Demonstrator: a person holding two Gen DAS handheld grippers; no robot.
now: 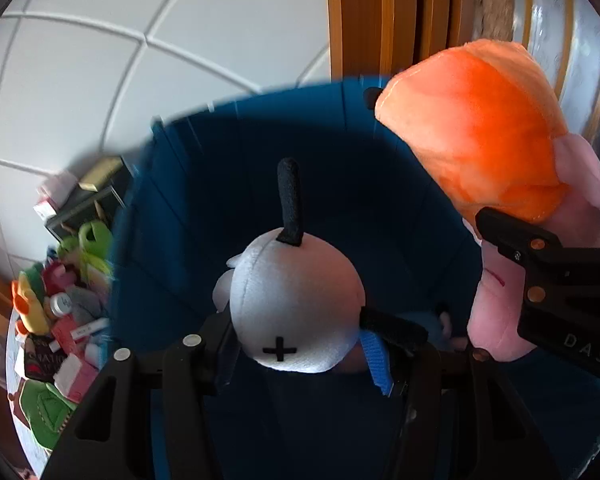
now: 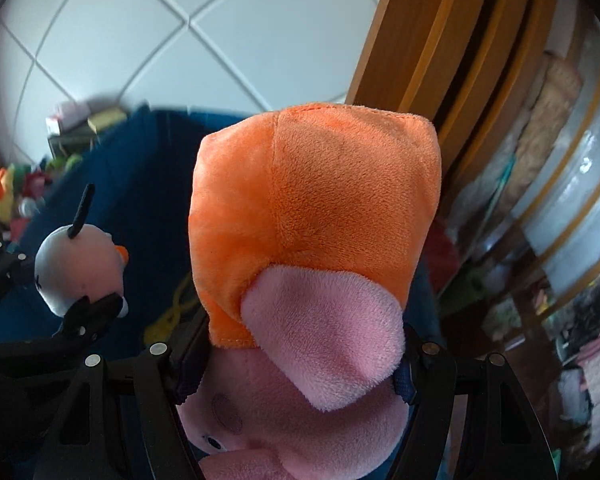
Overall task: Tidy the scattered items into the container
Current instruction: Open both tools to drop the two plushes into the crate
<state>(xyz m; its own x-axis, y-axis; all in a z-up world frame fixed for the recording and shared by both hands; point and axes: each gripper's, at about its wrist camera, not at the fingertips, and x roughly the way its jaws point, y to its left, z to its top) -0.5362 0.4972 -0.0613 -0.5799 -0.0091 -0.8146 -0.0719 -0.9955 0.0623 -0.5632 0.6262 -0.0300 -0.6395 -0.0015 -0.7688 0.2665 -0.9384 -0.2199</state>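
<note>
My left gripper (image 1: 296,344) is shut on a white snowman plush (image 1: 296,304) with a black stalk on top, held over the open dark blue bin (image 1: 204,208). My right gripper (image 2: 300,364) is shut on a pink pig plush in an orange dress (image 2: 312,216), held upside down over the bin's right side. The pig plush (image 1: 476,136) and the right gripper (image 1: 512,236) also show at the right in the left wrist view. The snowman (image 2: 80,268) and the left gripper (image 2: 88,312) show at the left in the right wrist view, above the bin (image 2: 132,184).
A pile of small toys, boxes and a bottle (image 1: 64,312) lies on the surface left of the bin. A yellow cord (image 2: 172,312) lies inside the bin. A wooden door frame (image 1: 380,16) and a white panelled wall (image 1: 120,40) stand behind. Cluttered shelves (image 2: 540,240) are at the right.
</note>
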